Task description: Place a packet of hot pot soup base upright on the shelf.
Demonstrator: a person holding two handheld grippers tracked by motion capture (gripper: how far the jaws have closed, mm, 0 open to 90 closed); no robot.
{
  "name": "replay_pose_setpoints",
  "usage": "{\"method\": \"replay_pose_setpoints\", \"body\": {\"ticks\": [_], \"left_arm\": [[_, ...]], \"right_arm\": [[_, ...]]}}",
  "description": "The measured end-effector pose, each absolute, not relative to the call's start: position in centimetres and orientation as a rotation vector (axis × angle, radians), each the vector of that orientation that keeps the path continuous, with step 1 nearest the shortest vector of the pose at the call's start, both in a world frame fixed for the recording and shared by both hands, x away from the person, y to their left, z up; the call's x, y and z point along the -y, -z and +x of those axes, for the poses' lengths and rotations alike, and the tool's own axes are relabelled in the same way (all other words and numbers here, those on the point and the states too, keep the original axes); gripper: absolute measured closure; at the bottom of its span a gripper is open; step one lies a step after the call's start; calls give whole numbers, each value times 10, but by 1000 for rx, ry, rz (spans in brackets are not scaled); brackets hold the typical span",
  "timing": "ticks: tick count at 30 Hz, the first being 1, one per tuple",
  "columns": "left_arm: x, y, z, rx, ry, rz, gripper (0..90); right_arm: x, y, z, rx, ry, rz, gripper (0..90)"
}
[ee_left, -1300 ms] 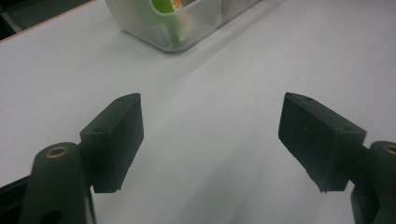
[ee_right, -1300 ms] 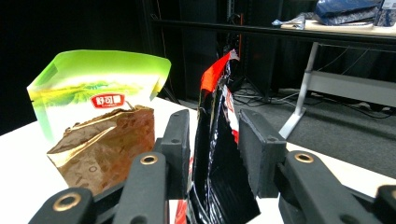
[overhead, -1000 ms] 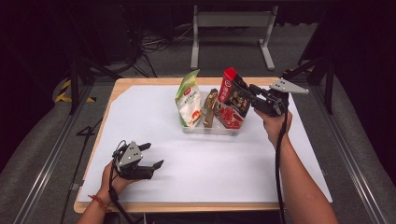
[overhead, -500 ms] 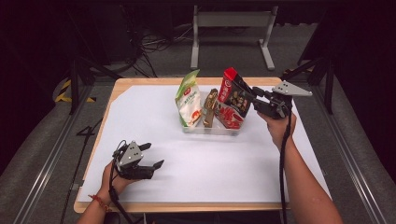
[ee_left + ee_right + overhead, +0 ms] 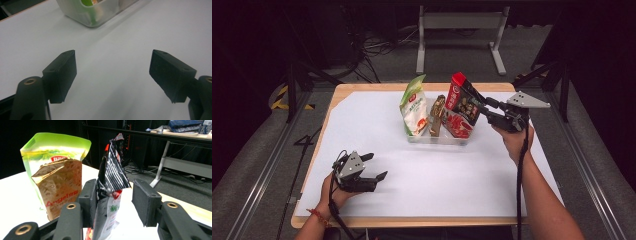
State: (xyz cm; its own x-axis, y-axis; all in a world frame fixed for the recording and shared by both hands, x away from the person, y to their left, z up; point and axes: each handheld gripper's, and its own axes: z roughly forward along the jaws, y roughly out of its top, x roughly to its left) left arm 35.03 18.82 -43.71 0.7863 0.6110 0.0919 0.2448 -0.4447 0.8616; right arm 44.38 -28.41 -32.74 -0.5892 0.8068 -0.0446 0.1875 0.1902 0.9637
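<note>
Red-and-black snack bag stands in the clear bin at far right; the right gripper has opened around it, likely releasing. Left gripper rests open, near left.

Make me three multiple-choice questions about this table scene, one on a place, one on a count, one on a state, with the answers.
1. Where is the left gripper?
A. Over the white sheet, near the front edge
B. Inside the bin
C. On the floor

2. How many packets stand in the clear bin?
A. One
B. Three
C. Five

3. How do the right gripper's fingers stand?
A. Shut tight with nothing between
B. Open around the red and black packet
C. Clamped on the green packet

Answers:
A, it sits low on the sheet, far from the bin.
B, green, brown, and red and black.
B, a gap shows beside one finger.
</note>
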Motion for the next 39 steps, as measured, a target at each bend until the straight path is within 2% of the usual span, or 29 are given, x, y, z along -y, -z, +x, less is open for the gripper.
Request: {"method": "replay_pose_setpoints", "body": {"ticks": [30, 39], "left_arm": [[-187, 438, 351, -631, -491, 2047, 226], [-188, 437, 351, -635, -488, 2042, 225]], "right_arm": [[314, 355, 429, -1966, -1304, 946, 511], [323, 361, 420, -1978, -1275, 928, 438]]}}
